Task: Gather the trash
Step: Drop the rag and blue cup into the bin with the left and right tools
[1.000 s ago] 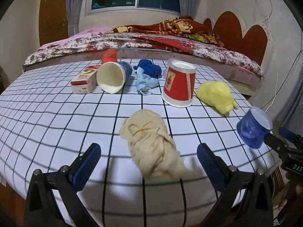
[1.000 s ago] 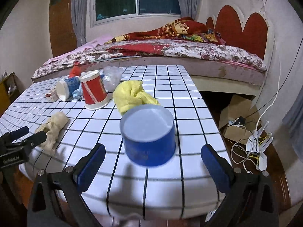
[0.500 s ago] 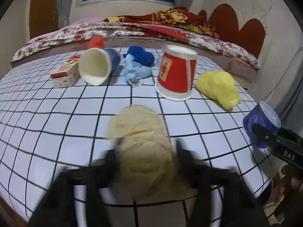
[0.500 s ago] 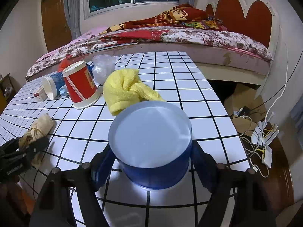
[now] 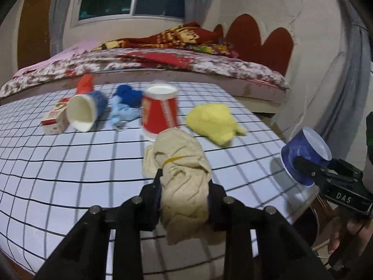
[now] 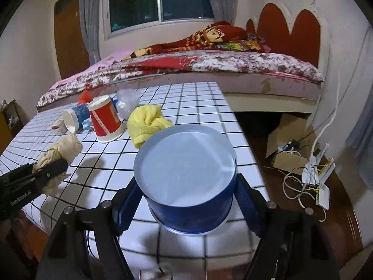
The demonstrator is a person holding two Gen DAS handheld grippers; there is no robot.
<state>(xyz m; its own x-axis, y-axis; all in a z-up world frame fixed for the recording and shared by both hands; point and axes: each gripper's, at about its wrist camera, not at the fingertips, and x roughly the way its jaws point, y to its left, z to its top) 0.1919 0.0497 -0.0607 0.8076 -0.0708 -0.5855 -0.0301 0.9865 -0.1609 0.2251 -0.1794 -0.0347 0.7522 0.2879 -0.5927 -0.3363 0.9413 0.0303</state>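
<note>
beige rag (image 5: 184, 177) above gridded table (image 5: 70, 163) near edge, pinched in left gripper (image 5: 184, 196) jaws | blue cup (image 6: 188, 186) upside down over table's right edge, clamped by right gripper (image 6: 186, 200) | red cup (image 5: 159, 113), yellow cloth (image 5: 214, 121) behind

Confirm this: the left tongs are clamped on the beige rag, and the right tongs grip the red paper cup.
Wrong on the cup. The right tongs grip the blue cup, as the right wrist view shows; the red paper cup stands untouched. The left tongs do clamp the beige rag.
</note>
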